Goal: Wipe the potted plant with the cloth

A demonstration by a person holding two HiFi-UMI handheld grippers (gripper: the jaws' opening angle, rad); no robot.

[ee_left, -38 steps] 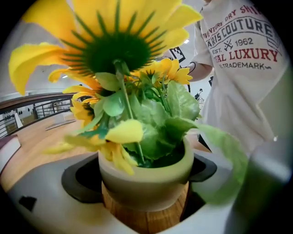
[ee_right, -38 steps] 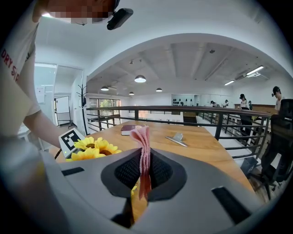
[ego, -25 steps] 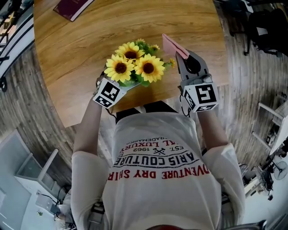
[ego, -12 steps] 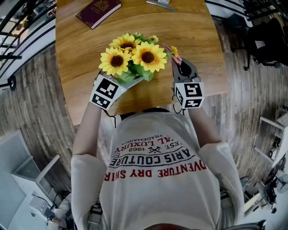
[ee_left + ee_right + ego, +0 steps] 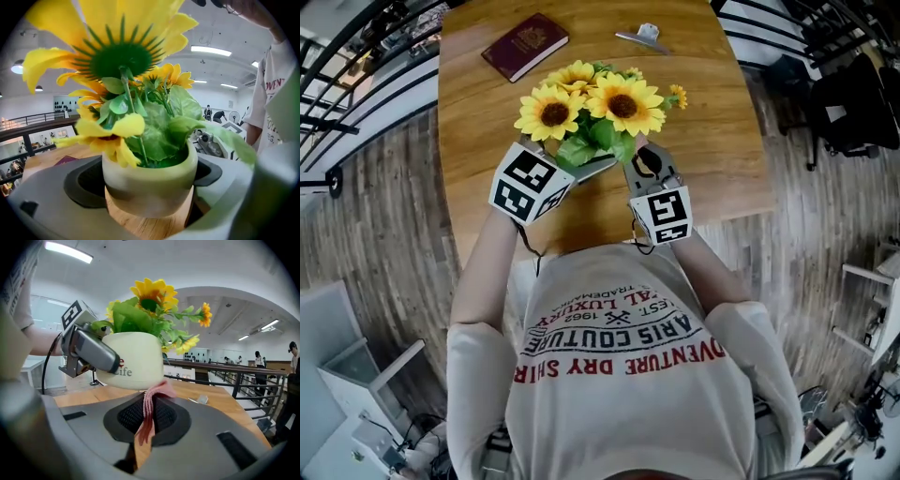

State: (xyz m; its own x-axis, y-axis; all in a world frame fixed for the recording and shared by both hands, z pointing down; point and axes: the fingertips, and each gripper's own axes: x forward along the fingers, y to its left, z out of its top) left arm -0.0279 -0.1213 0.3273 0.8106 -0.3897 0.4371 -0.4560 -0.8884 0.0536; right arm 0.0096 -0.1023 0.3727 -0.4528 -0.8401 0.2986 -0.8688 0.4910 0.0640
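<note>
The potted plant (image 5: 592, 108) is a cream pot (image 5: 150, 180) of yellow sunflowers standing near the front edge of the wooden table (image 5: 717, 122). My left gripper (image 5: 567, 171) is shut on the pot, one jaw on each side. My right gripper (image 5: 149, 416) is shut on a pink cloth (image 5: 152, 397), whose bunched end touches the pot's lower side (image 5: 133, 362). In the head view the right gripper (image 5: 639, 157) sits just right of the pot, under the leaves. The cloth is mostly hidden there.
A maroon booklet (image 5: 525, 45) and a metal clip (image 5: 639, 37) lie at the table's far side. Railings (image 5: 356, 84) run along the left, and a dark chair (image 5: 853, 94) stands to the right.
My right gripper has carried the cloth leftward from beside the flowers to the pot's side. The left gripper stays shut on the pot.
</note>
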